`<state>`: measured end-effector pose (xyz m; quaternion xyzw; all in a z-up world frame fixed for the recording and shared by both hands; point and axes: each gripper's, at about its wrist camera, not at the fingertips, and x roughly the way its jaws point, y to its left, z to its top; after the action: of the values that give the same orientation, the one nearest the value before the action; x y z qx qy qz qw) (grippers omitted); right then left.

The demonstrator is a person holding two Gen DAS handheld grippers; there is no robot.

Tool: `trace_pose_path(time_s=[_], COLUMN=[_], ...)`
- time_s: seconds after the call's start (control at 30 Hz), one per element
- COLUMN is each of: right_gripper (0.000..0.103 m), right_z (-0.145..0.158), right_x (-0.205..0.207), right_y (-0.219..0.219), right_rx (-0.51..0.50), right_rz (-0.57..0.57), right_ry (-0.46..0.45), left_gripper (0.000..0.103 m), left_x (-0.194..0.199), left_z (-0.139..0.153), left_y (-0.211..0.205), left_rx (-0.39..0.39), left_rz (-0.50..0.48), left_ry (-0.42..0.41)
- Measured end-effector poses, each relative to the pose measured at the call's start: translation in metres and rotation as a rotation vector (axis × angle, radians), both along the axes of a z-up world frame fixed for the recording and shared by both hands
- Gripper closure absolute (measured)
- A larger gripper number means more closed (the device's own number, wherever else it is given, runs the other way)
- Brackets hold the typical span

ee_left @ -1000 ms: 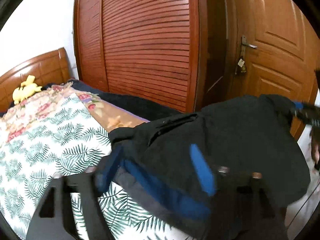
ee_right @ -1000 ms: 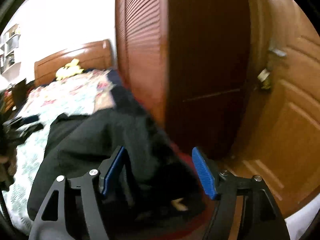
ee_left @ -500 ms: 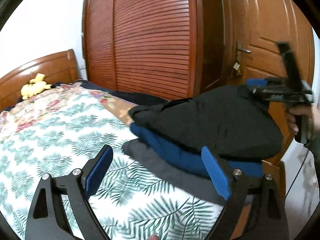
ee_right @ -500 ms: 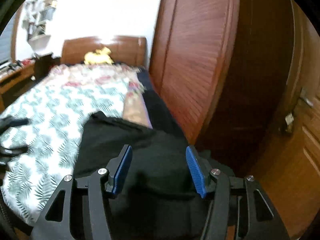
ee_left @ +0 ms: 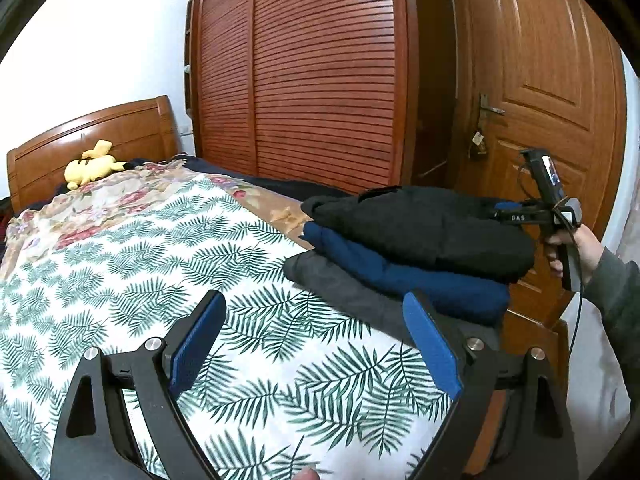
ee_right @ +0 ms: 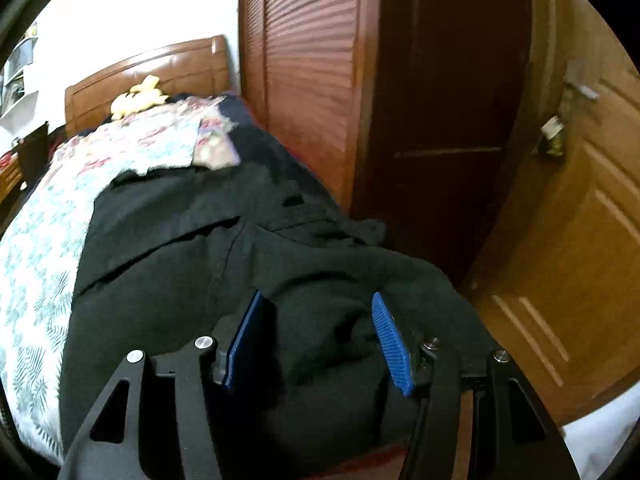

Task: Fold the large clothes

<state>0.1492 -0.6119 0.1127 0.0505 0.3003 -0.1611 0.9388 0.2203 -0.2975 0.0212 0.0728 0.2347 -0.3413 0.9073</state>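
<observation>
The left tool (ee_left: 312,340) stands wide, nothing between its blue pads (ee_left: 196,344), over the palm-leaf bedspread (ee_left: 120,280) near the foot edge of the bed (ee_left: 352,380). Just beyond its right pad, at the bed's foot corner on the wardrobe side, lies a stack of folded clothes: a grey garment (ee_left: 344,292) at the bottom, a navy garment (ee_left: 404,276) on it, and a black garment (ee_left: 420,224) on top. The stack reaches the bed's foot edge.

The right tool (ee_right: 316,340) hangs over the near end of the black garment (ee_right: 200,248), jaws partly apart. The dark cloth fills the gap between the pads (ee_right: 390,340) in the wrist view, but whether they press on it or stand just above it cannot be told. In the left wrist view this tool (ee_left: 516,214) shows at the far right end of the black garment, held by the person's hand (ee_left: 572,252) in a grey sleeve (ee_left: 616,280).

Farther up the bed a floral cover (ee_left: 100,204) lies towards the headboard (ee_left: 100,136), and a yellow plush toy (ee_left: 92,166) rests against it. A slatted wooden wardrobe (ee_left: 320,80) stands along the bed's far side, a panelled door (ee_left: 540,80) beside it.
</observation>
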Motion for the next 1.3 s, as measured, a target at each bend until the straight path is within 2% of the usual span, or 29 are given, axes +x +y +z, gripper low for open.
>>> trace_pose_path(time_s=[0.2,0.33,0.47,0.83,1.07,1.13,1.3], right_gripper=[0.044,0.035,0.026,0.015,0.014,0.014,0.014], right_z=[0.037,0.03,0.038,-0.005,-0.036,-0.042,-0.057], right_x=[-0.045,-0.058,-0.076,-0.083,-0.086,-0.085,-0.097], right_y=[0.03,0.068,0.109,0.195,0.26,0.272,0.303], right_rx=[-0.041,-0.059,-0.081,-0.062,0.002,0.029,0.047], right_rz=[-0.026,-0.016,0.03,0.189,0.355,0.402,0.507], right_ry=[-0.06,-0.092,-0.088,-0.133,-0.174,-0.181,-0.181], left_gripper=[0.012,0.012,0.012,0.012,0.013,0.013,0.013], left_x=[-0.017,-0.029,-0.042,-0.068,-0.081,-0.084,-0.102], left_z=[0.005,0.006,0.009,0.008,-0.019,-0.028,-0.047], left_y=[0.024,0.037,0.054,0.106,0.15,0.162,0.195], left_rx=[-0.002,-0.003,-0.005,-0.004,0.028,0.046,0.038], left_rz=[-0.003,0.0,0.017,0.101,0.236,0.275,0.351], left_ry=[-0.002,-0.007,-0.018,-0.035,-0.035,-0.014,0.03])
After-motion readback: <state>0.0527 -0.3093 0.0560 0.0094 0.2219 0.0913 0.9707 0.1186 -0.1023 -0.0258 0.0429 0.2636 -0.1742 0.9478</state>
